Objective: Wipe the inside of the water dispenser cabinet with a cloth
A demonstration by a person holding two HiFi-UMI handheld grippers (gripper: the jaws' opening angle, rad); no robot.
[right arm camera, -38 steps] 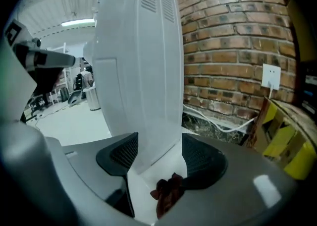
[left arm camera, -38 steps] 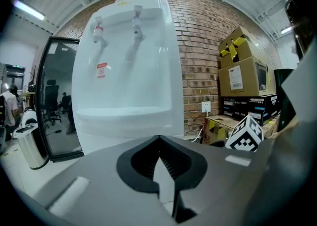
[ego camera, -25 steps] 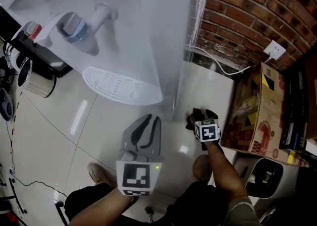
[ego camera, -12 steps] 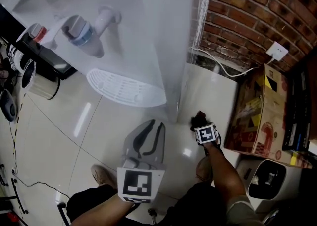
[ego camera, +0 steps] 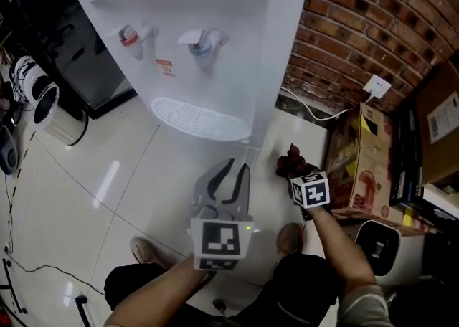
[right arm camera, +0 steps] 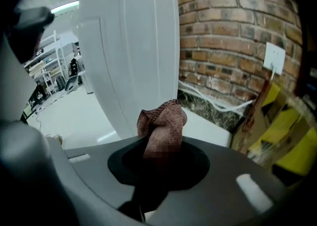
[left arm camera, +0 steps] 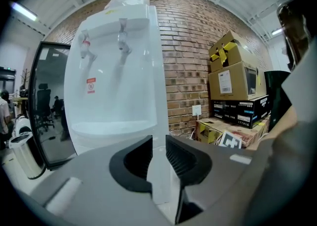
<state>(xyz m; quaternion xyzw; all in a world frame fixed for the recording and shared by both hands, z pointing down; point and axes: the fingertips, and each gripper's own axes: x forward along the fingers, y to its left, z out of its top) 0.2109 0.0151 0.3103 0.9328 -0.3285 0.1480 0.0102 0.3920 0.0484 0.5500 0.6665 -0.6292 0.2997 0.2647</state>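
Your right tool (ego camera: 294,174) has just been closing and is now clamped on the cloth (right arm camera: 163,121). The cloth is a reddish-brown woven rag, bunched into a soft knob that stands up out of the jaws. It hangs above the glossy floor tiles (ego camera: 93,168), just right of the water dispenser (ego camera: 193,46) at its lower corner, near the rough brick wall (ego camera: 358,24). The dispenser is smooth white plastic with a red tap (ego camera: 129,35), a blue tap (ego camera: 203,42) and a slotted drip tray (ego camera: 197,119). Your left tool (ego camera: 229,178) has just been opening slightly, yet its ribbed pads grip the thin edge of a white door panel (left arm camera: 161,170).
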